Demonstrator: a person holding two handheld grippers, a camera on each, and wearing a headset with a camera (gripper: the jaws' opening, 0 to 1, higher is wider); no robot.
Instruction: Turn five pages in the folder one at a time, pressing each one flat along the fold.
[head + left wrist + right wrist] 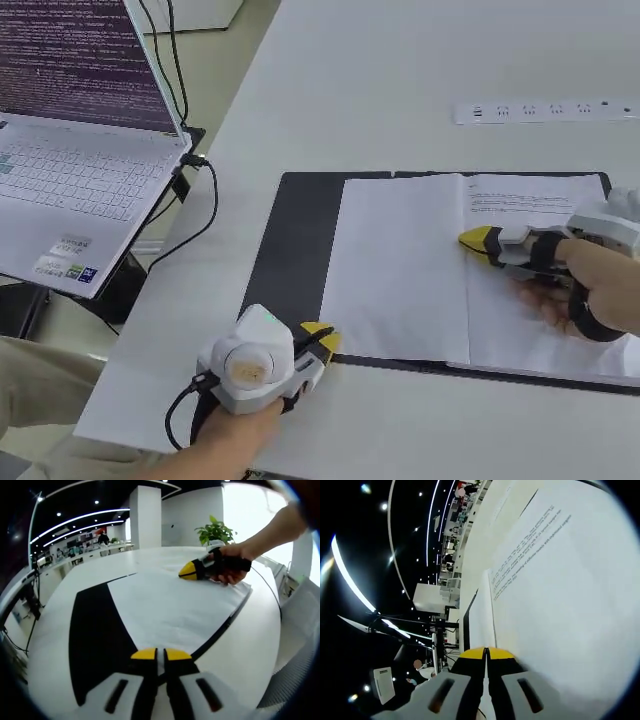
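Note:
An open black folder (295, 240) lies on the white table, with a blank white page (400, 265) on its left side and a printed page (540, 200) on its right. My right gripper (470, 239) is shut, its yellow tips resting on the paper right by the fold, nothing between the jaws. In the right gripper view its tips (486, 653) sit by the fold with the printed page (560, 580) beyond. My left gripper (325, 340) is shut at the folder's near edge, by the blank page's corner. The left gripper view shows its tips (160, 654) at the folder (95, 630) edge and the right gripper (186, 570) across the page.
An open laptop (80, 150) stands at the left on a stand, with cables (205, 200) trailing near the folder's left edge. A white power strip (545, 111) lies at the back right. Bare table (400, 80) stretches behind the folder and along its front.

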